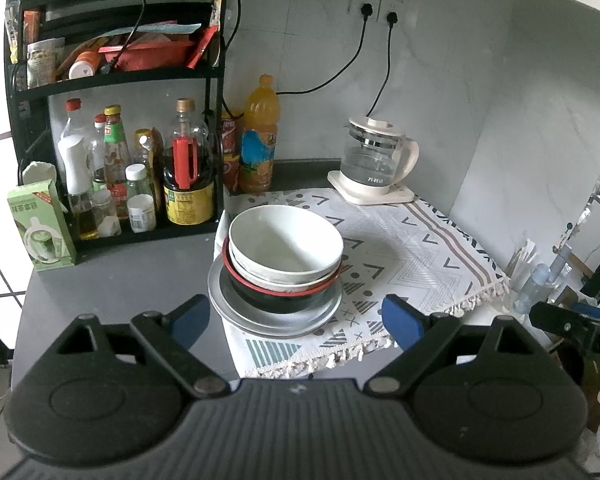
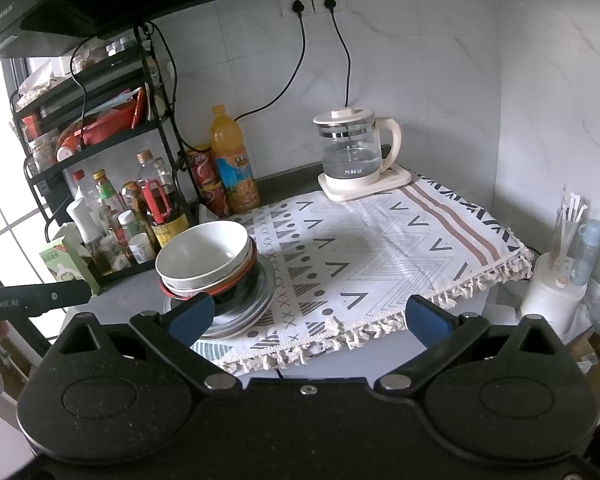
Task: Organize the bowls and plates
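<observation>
A stack of dishes stands at the left end of a patterned cloth (image 1: 412, 248). On top sits a white bowl (image 1: 286, 240), nested in another pale bowl, inside a black bowl with a red rim (image 1: 276, 300), all on grey metal plates (image 1: 276, 322). The right wrist view shows the same stack, white bowl (image 2: 202, 254) above the plates (image 2: 260, 292). My left gripper (image 1: 296, 322) stands open just in front of the stack, its blue pads clear of the plates. My right gripper (image 2: 308, 316) is open over the cloth's fringed front edge, right of the stack, holding nothing.
A black rack (image 1: 112, 92) with several sauce bottles stands left of the stack, with a green carton (image 1: 40, 228) beside it. An orange juice bottle (image 1: 260, 136) and a glass kettle (image 1: 374, 160) on its base stand at the back. A white holder of sticks (image 2: 556, 292) sits right of the cloth.
</observation>
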`<action>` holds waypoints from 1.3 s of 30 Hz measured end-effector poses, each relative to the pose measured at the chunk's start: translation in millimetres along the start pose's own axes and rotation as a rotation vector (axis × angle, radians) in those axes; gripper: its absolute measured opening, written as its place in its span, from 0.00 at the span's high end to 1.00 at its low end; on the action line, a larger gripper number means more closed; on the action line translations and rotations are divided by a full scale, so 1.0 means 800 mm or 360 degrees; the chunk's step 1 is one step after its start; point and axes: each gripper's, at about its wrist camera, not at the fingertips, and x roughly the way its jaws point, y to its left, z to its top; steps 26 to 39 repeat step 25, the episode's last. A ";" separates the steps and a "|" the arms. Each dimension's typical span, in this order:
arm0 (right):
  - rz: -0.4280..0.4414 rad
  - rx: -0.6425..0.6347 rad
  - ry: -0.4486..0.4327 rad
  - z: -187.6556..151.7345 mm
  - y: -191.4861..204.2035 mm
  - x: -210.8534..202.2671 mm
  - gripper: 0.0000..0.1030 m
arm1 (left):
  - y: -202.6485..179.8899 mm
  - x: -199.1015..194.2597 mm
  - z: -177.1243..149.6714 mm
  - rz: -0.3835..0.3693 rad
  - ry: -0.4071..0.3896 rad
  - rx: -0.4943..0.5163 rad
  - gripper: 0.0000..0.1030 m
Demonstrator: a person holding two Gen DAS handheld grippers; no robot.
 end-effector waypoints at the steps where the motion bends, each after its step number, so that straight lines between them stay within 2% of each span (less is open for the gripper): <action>1: -0.0001 0.0001 0.0002 0.000 0.000 0.000 0.00 | 0.000 0.000 0.000 0.0001 0.0001 0.0002 0.11; 39: 0.0013 0.0013 0.0014 -0.003 0.000 -0.002 0.00 | -0.001 0.001 -0.002 0.0002 0.0044 0.0020 0.11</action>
